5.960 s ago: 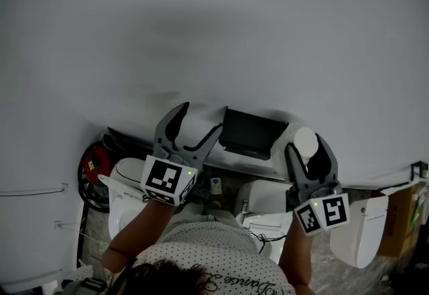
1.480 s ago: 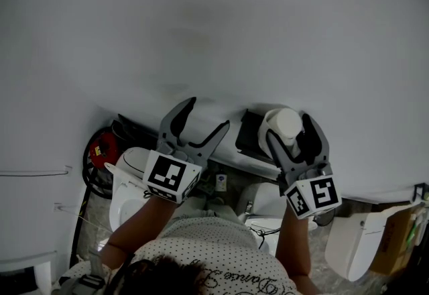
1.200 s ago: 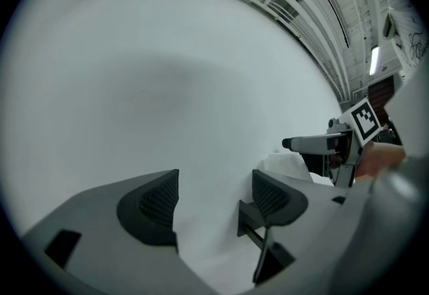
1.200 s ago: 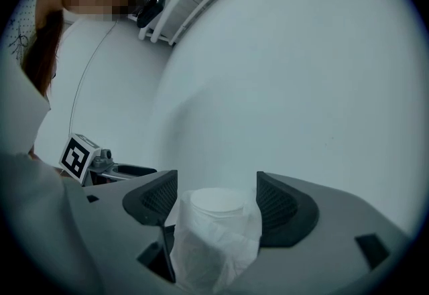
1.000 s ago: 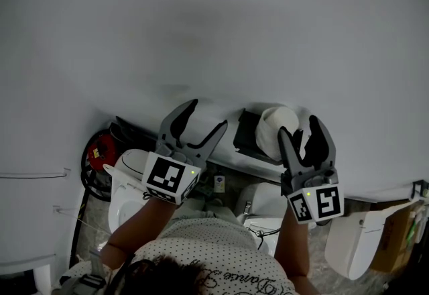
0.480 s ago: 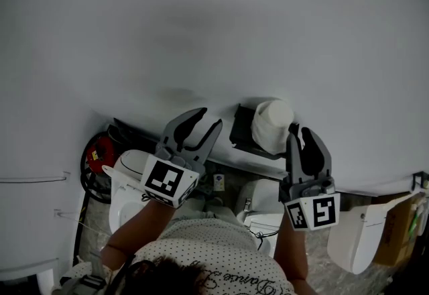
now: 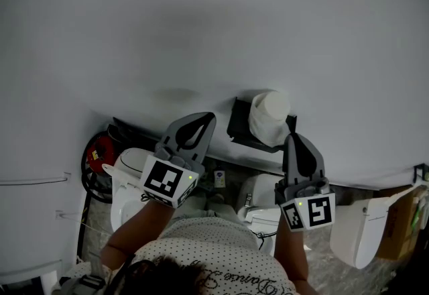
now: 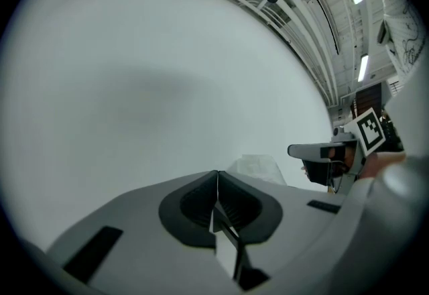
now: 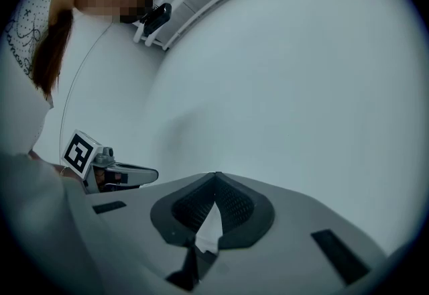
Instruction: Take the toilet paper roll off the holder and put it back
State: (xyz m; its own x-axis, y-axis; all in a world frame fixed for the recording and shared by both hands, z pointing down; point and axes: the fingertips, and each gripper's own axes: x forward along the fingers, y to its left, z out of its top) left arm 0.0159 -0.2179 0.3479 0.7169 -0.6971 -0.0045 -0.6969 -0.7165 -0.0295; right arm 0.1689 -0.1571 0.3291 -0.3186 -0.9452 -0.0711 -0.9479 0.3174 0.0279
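The white toilet paper roll (image 7: 269, 116) sits on the black wall holder (image 7: 240, 127), with no gripper touching it. My right gripper (image 7: 293, 136) is just below and right of the roll. Its jaws have just been closing and now stand shut with nothing between them. My left gripper (image 7: 209, 116) is left of the holder; its jaws have also just closed on nothing. In the left gripper view the shut left gripper (image 8: 216, 173) faces the wall, with the roll (image 8: 258, 167) pale behind it and the right gripper (image 8: 322, 151) further right. In the right gripper view the shut right gripper (image 9: 216, 175) points at bare wall.
A plain white wall (image 7: 214, 25) fills most of the head view. Below it are white toilets (image 7: 124, 183) (image 7: 358, 237) and a red coiled object (image 7: 97, 156) at the left. The left gripper (image 9: 127, 174) shows at the left of the right gripper view.
Both grippers' jaws went from open to shut. The right gripper drew back and down from the roll, which stays on the holder. The left gripper has hardly moved.
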